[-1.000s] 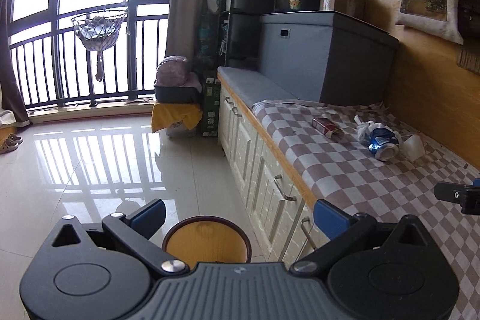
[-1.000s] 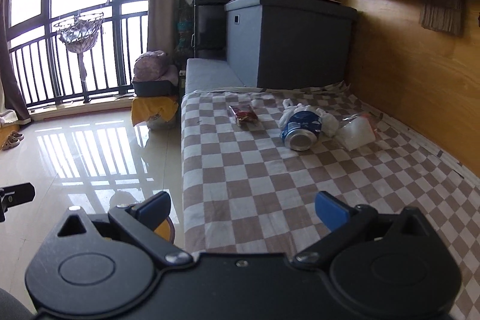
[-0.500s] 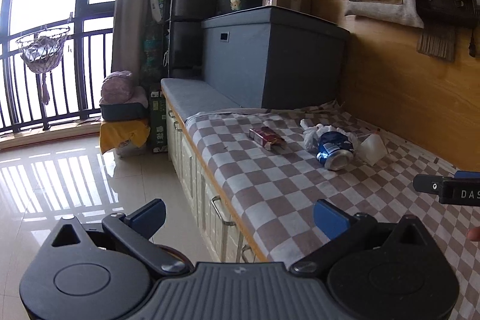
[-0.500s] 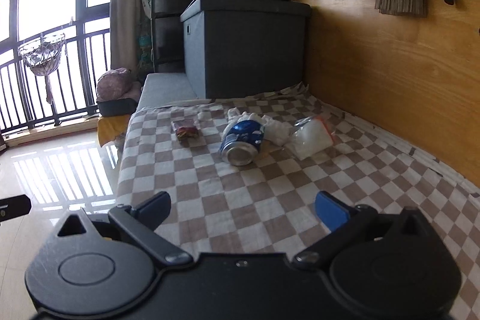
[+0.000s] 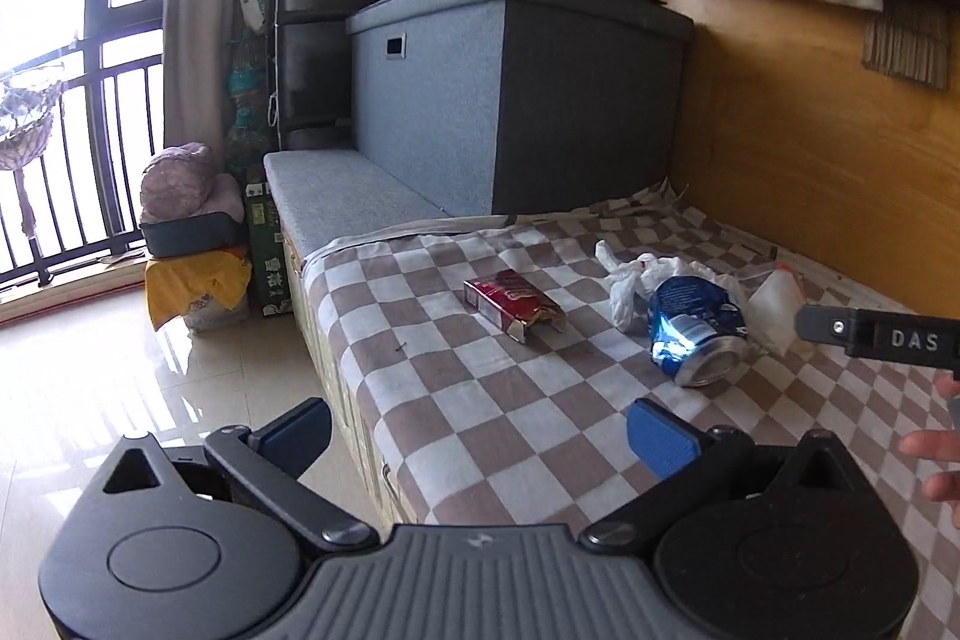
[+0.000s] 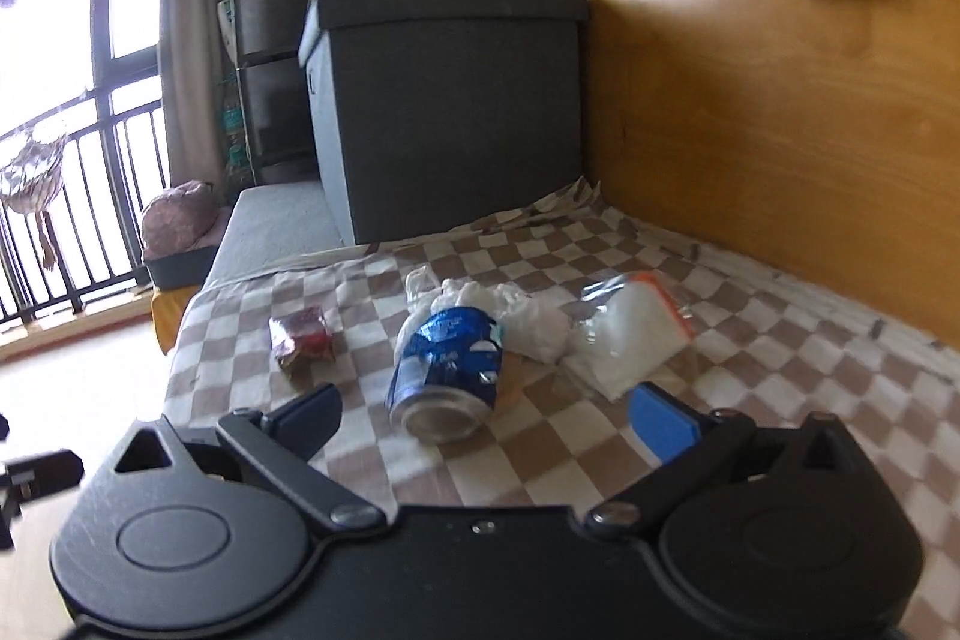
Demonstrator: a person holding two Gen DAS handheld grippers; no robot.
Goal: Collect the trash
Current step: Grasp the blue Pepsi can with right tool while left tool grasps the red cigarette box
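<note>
The right gripper (image 6: 483,415) stands spread and empty at the bottom of its view, its blue pads (image 6: 663,421) either side of the can (image 6: 447,373), which lies just beyond them at frame centre on the checked cloth (image 6: 750,340). The left gripper (image 5: 480,433) is likewise spread wide with nothing between its pads, low in its own view over the cloth's near edge

The can lies on its side, dented, its open end toward the right camera and its long axis running away into the frame, tilted slightly to the upper right. It looks empty: light, thin-walled, smooth, likely to roll or slip. I would close across the round body near the middle, not over the rim, and gently, since it may crumple further

Touching the can's far side is a wad (image 6: 522,319) of white plastic, soft and shapeless, best pinched at a bunched fold. To its right, just beside, lies a clear bag (image 6: 630,334) with an orange strip, limp and slippery. Left of the can, apart from it, a red pack (image 6: 300,340) lies flat, stiff card, its long axis running into the frame; take it across the short sides
</note>
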